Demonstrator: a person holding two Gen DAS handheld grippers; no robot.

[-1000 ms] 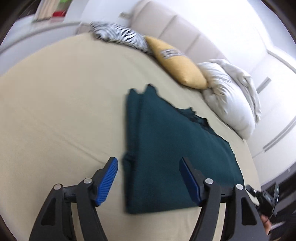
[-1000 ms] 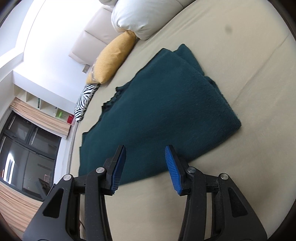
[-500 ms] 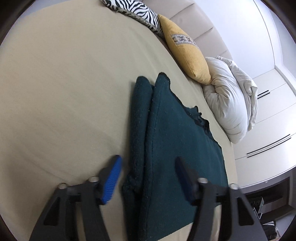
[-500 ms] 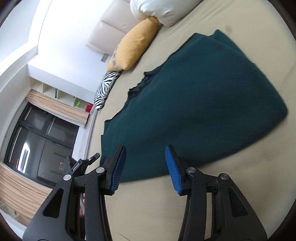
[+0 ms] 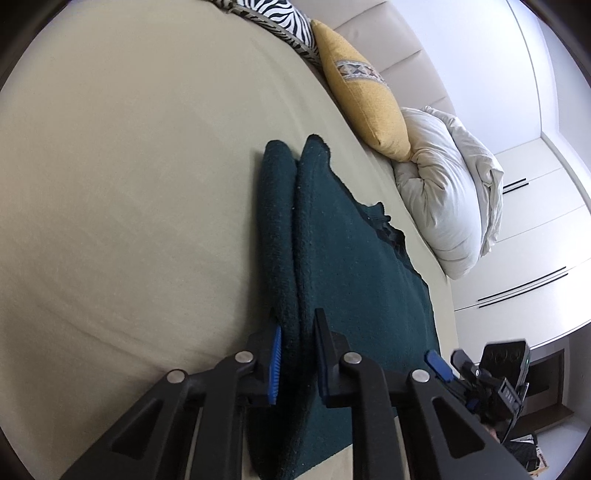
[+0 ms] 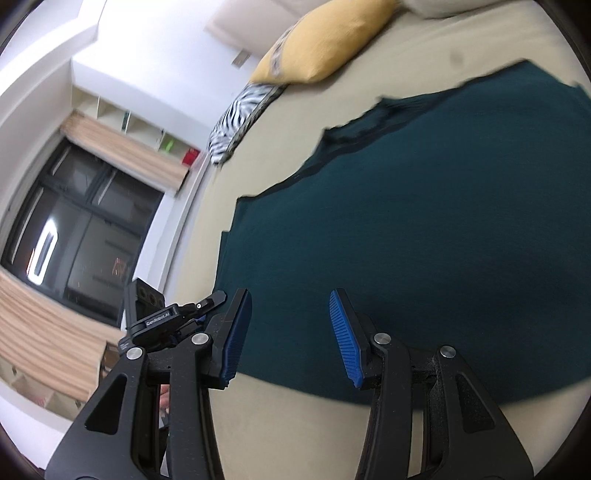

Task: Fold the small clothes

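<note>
A dark teal fleece garment (image 5: 347, 266) lies folded flat on the beige bed sheet (image 5: 129, 184). My left gripper (image 5: 297, 354) is shut on the thick folded edge at the garment's near left corner. In the right wrist view the same garment (image 6: 424, 229) spreads wide across the sheet. My right gripper (image 6: 290, 332) is open, its blue pads on either side of the garment's near edge, low over the cloth. The right gripper also shows in the left wrist view (image 5: 476, 373) at the bed's far corner.
A yellow cushion (image 5: 365, 96), a zebra-print cushion (image 5: 288, 18) and a white pillow (image 5: 447, 192) line the headboard. White wardrobe doors (image 5: 535, 229) stand beyond the bed. A dark window with tan blinds (image 6: 74, 236) is left of the bed.
My left gripper has moved forward and closed on the garment's folded left edge. My right gripper has moved down towards the garment's other near corner, still open.
</note>
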